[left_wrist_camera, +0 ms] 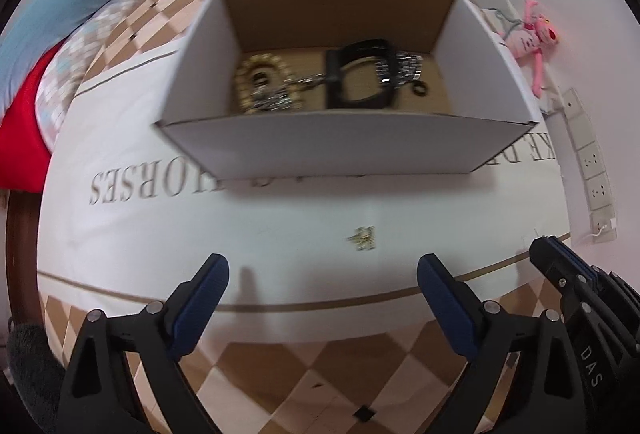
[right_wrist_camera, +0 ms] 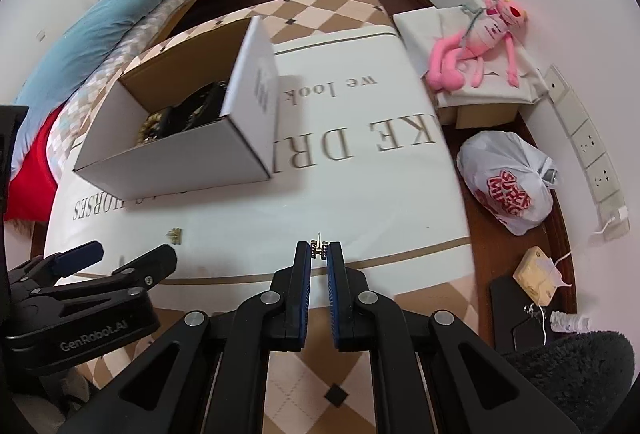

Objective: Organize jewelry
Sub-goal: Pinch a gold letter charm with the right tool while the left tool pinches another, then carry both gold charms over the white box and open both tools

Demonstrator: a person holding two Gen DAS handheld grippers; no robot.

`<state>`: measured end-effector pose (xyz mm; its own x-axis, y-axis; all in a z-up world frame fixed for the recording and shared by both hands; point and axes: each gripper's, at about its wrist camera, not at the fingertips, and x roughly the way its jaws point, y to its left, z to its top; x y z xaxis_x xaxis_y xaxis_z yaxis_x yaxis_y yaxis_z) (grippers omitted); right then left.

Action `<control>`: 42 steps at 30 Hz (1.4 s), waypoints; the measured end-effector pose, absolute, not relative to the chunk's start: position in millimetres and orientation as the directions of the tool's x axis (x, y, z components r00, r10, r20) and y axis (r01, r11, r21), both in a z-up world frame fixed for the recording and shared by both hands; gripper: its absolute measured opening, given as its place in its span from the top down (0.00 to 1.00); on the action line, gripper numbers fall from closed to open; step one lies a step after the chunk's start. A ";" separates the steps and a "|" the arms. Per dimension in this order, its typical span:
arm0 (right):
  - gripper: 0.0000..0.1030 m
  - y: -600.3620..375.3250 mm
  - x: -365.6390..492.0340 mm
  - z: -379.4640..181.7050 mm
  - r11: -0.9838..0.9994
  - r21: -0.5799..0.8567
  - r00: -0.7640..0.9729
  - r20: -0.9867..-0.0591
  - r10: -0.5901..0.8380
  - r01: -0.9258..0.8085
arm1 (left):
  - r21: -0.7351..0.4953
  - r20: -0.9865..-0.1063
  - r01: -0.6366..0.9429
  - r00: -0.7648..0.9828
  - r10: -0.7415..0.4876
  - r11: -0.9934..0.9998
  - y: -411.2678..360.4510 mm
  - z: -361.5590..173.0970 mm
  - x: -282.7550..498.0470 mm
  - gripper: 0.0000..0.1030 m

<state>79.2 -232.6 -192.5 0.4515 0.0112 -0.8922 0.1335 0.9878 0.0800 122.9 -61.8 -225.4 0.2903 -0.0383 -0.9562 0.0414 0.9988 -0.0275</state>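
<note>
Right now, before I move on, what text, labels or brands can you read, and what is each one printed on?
"GenRobot.AI": black left gripper body.
"DAS": black right gripper body.
"HORSES", upside down, partly hidden: white printed cloth.
"we look", upside down: same cloth.
"KE DR", cut off by the white cardboard box: same cloth.
"SUPER MING", uncertain, crumpled: white plastic bag.
Box side print: too blurred.

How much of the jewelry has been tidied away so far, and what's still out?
Done: a gold beaded bracelet, a black strap and silver chains already lie in the white cardboard box. In hand: the right gripper is shut on a small gold earring. Left: another small gold piece lies on the white printed cloth, ahead of the open, empty left gripper.
</note>
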 end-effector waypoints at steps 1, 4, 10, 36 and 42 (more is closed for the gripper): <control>0.92 -233.9 79.9 -192.9 0.987 0.082 0.451 -0.893 0.012 0.136 | -0.021 -0.955 0.052 0.294 -0.035 0.998 -66.0 -225.6 123.7 0.20; 0.92 -236.8 81.0 -194.5 0.987 0.079 0.452 -0.892 0.009 0.137 | -0.009 -0.958 0.081 0.286 -0.032 0.997 -75.7 -227.8 126.4 0.36; 0.92 -239.1 81.9 -195.4 0.987 0.076 0.454 -0.891 0.003 0.143 | -0.009 -0.961 0.103 0.275 -0.038 0.995 -80.5 -233.1 131.1 0.63; 0.92 -233.7 81.4 -177.0 0.987 0.095 0.493 -0.870 0.020 0.127 | -0.067 -0.935 0.140 0.336 -0.111 0.988 -77.1 -200.3 121.4 0.89; 0.92 -225.6 90.4 -140.6 0.984 0.155 0.545 -0.835 0.082 0.089 | -0.129 -0.911 0.134 0.375 -0.171 0.983 -54.4 -151.3 128.6 0.89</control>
<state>90.4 -225.6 -140.6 0.5448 0.0821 -0.8346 0.0887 0.9840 0.1547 128.6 -54.4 -151.3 0.3753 -0.1708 -0.9110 0.1339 0.9826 -0.1291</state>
